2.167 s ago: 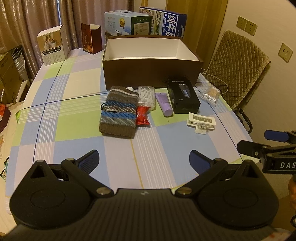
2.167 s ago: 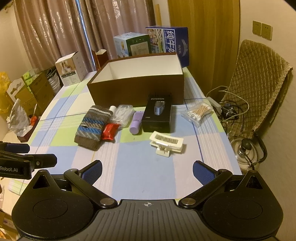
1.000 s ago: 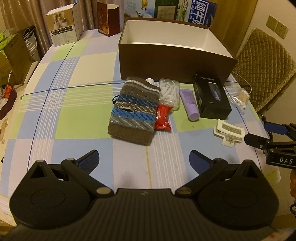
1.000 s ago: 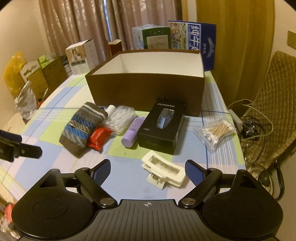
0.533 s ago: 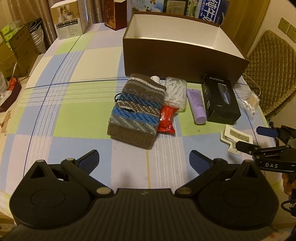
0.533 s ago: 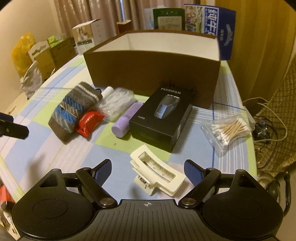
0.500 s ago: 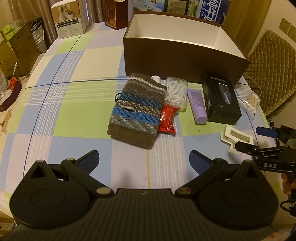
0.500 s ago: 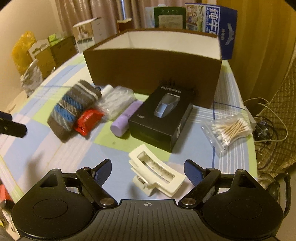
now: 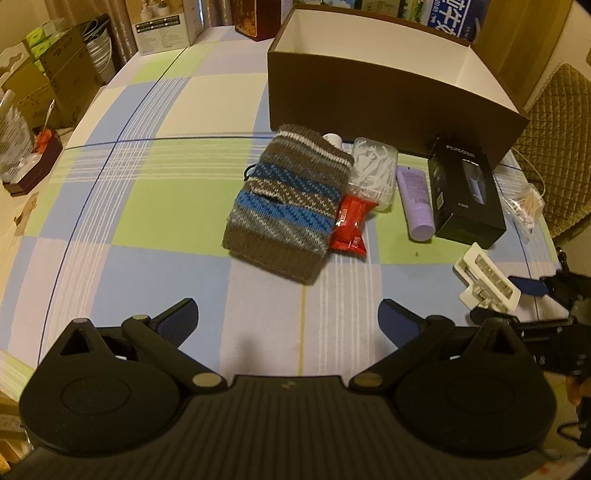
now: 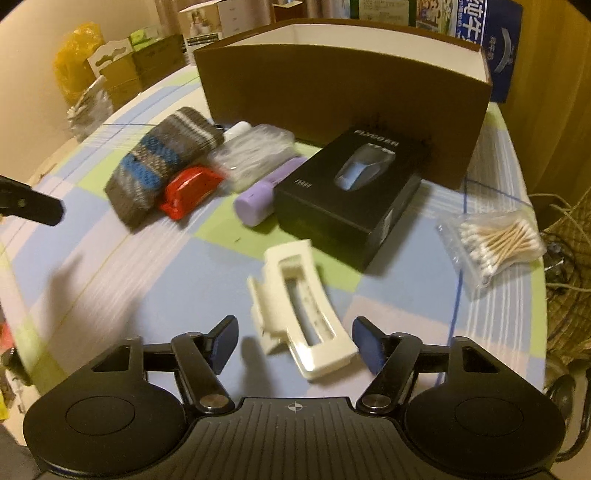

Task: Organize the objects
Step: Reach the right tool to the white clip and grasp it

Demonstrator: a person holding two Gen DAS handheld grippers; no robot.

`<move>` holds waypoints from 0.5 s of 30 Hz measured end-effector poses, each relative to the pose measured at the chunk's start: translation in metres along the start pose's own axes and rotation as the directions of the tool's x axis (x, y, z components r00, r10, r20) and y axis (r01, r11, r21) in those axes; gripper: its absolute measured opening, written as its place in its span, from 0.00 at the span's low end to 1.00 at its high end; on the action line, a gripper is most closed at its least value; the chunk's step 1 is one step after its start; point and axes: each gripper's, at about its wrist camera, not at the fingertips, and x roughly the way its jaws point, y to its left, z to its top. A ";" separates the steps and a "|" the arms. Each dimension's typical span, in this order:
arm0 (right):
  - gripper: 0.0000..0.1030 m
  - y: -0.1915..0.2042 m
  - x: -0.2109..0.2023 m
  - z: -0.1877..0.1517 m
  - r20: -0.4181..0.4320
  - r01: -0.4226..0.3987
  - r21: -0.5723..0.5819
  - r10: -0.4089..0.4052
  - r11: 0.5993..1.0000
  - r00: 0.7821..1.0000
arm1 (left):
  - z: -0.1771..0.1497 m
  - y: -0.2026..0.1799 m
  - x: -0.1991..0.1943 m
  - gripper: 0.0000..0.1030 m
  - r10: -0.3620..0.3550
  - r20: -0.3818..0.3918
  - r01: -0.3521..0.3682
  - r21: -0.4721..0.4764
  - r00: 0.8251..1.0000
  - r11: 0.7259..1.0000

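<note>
A cream hair claw clip (image 10: 299,306) lies on the checked tablecloth; its near end sits between the fingers of my open right gripper (image 10: 295,341), not pinched. It also shows in the left wrist view (image 9: 485,278), with the right gripper (image 9: 517,299) at it. Behind it lie a black shaver box (image 10: 351,195), a purple tube (image 10: 264,195), a bag of floss picks (image 10: 255,151), a red packet (image 10: 188,190), a striped knit pouch (image 10: 162,155) and a bag of cotton swabs (image 10: 495,240). The open brown box (image 10: 343,81) stands behind them. My left gripper (image 9: 288,321) is open and empty, short of the pouch (image 9: 288,201).
Cartons (image 9: 166,22) stand at the table's far end, a blue milk carton (image 10: 498,40) behind the brown box. A quilted chair (image 9: 565,147) and cables (image 10: 565,258) are off the right edge. Boxes and bags (image 10: 92,74) crowd the floor to the left.
My right gripper has moved forward and down to the claw clip, which now lies between its fingers. My left gripper has edged forward toward the knit pouch.
</note>
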 end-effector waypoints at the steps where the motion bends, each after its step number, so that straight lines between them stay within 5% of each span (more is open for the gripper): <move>1: 0.64 0.001 -0.001 -0.001 0.005 -0.002 0.004 0.002 1.000 1.000 | 0.000 -0.001 0.001 0.99 0.003 -0.001 -0.003 -0.003 1.000 1.000; 5: 0.62 0.002 0.001 0.005 0.023 -0.006 0.013 0.006 1.000 1.000 | 0.000 -0.005 0.001 0.99 0.011 0.006 -0.011 -0.007 1.000 1.000; 9: 0.45 0.004 0.012 0.012 0.017 0.021 -0.032 -0.021 0.999 1.000 | 0.000 -0.006 0.001 0.99 0.018 0.020 -0.018 -0.011 1.000 1.000; 15: 0.37 0.003 0.011 0.011 0.023 0.007 -0.018 -0.006 1.000 1.000 | 0.001 -0.004 0.007 0.99 0.020 0.039 -0.020 -0.001 0.999 1.000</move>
